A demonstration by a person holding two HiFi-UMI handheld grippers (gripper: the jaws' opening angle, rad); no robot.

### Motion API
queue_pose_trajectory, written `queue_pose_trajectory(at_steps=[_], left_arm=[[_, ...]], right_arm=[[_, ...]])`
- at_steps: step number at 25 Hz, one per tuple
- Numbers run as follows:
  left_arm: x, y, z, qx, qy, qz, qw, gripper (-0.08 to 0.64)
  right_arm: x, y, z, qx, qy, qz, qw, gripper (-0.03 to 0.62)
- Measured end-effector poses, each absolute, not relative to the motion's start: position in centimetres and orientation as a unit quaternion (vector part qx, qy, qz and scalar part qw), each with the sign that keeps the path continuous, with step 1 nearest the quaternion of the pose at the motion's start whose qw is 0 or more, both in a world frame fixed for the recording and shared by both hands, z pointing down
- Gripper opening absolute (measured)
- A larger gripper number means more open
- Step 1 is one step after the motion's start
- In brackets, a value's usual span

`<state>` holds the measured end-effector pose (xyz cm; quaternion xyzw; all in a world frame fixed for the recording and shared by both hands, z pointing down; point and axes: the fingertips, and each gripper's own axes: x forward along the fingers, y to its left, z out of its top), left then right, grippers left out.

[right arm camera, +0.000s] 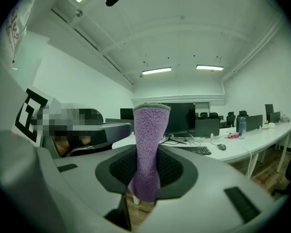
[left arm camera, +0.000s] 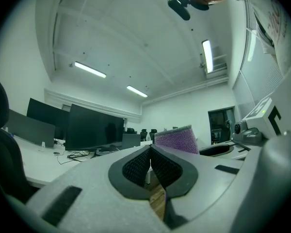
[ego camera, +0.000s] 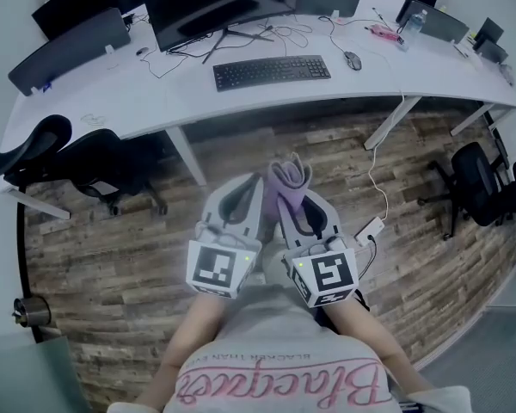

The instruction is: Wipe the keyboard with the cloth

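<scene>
Cloth handling: I judged the purple fuzzy microfibre cloth (right arm camera: 150, 140) light, soft and non-slip. It was best held by its lower end, as it was, so the free length could drag across the keys.
Cloth look: folded into a narrow strip with a grey-edged top, it stood upright out of the jaws.
Cloth location: in the right tool (right arm camera: 146, 171), above the wooden floor (ego camera: 112, 256) and well short of the counter (ego camera: 155, 93).
Right tool: clamped on the cloth.
Left tool (left arm camera: 150, 152): jaws together with nothing between them, just beside the right tool.
Keyboard: the black flat keyboard (ego camera: 271, 71) lay untouched on the white counter, in front of a dark monitor (ego camera: 215, 7).
</scene>
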<state>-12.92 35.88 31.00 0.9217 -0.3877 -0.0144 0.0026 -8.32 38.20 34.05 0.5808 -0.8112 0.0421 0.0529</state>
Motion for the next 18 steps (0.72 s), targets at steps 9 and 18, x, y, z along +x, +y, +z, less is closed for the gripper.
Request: queue_pose_trajectory(at_steps=[9,18], left_arm=[[-12.1,30.5,31.8,0.915,-0.403,-0.003,0.001,0.005],[-9.6,22.3,32.4,0.909,-0.418,0.003,0.003,0.005]], right_arm=[[-7.7,32.6,34.7,0.567,-0.821,0.049,0.048,0.089],[-5.1,24.2,34.6,0.553,-0.830,0.051,0.052,0.089]])
